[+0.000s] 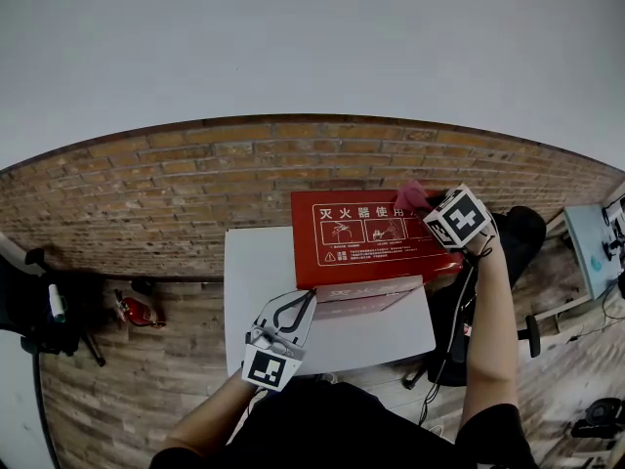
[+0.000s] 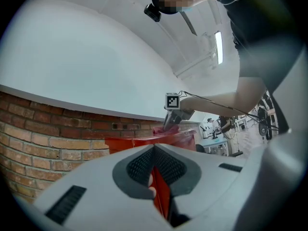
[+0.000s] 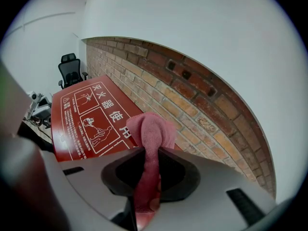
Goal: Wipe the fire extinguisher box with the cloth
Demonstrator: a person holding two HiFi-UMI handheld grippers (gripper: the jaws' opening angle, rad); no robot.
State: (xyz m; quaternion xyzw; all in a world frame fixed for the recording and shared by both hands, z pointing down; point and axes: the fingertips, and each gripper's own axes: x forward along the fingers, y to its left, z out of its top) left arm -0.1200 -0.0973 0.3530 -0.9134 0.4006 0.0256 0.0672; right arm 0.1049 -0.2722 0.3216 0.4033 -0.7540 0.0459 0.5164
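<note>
Head view shows the red box (image 1: 371,237) lying flat toward the far right corner of the white table (image 1: 254,272). Its white-printed face is up and its far edge runs along the brick wall (image 1: 146,193). The pink cloth (image 3: 151,134) is at the box's far right corner, close to the wall. The right gripper (image 3: 149,162) points down at that corner, its jaws clamped on the cloth, and a folded wad sticks out past the tips over the printed face. Whether the wad presses on the face cannot be told. The left gripper (image 2: 155,165) is at the box's near left corner, held about level, its jaws together on a thin red edge of the box. A black chair (image 3: 70,69) stands beyond the box's other end.
</note>
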